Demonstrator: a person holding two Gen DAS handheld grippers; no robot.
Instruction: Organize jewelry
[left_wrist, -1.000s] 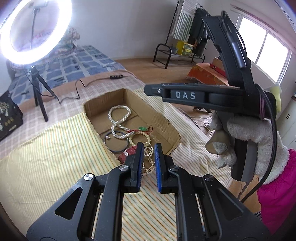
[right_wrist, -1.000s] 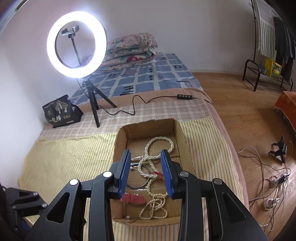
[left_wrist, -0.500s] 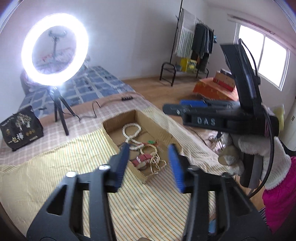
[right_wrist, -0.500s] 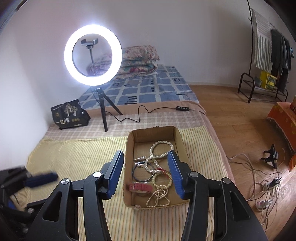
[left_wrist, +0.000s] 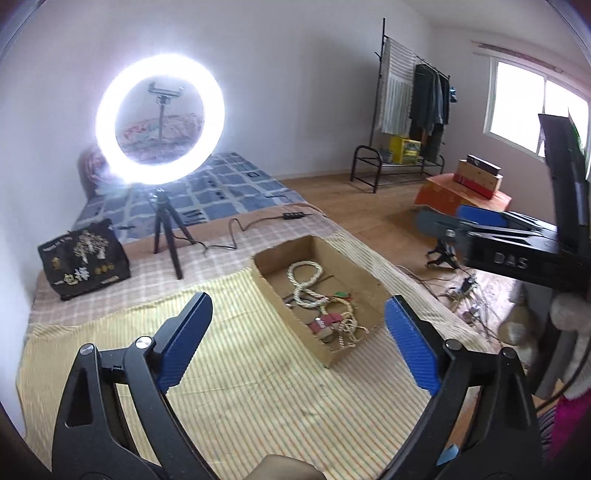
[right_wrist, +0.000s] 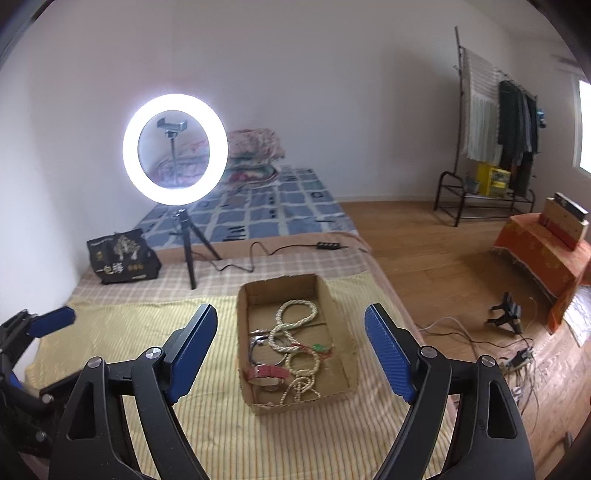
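Observation:
A shallow cardboard box lies on the yellow striped cloth. In it are pale beaded necklaces, a red watch strap and a dark bangle. My left gripper hangs above the cloth, short of the box, its jaws opening wide with nothing between them. My right gripper hovers likewise before the box, jaws opening and empty. Each gripper shows at the edge of the other's view: the right gripper's fingers at the right, a left gripper's finger at the left.
A lit ring light on a small tripod stands behind the box, its cable trailing right. A black bag sits at the back left. Right of the bed are wooden floor, loose cables and a clothes rack.
Both grippers went from nearly shut to wide open. Both drew back and up from the box, which now looks smaller and farther away.

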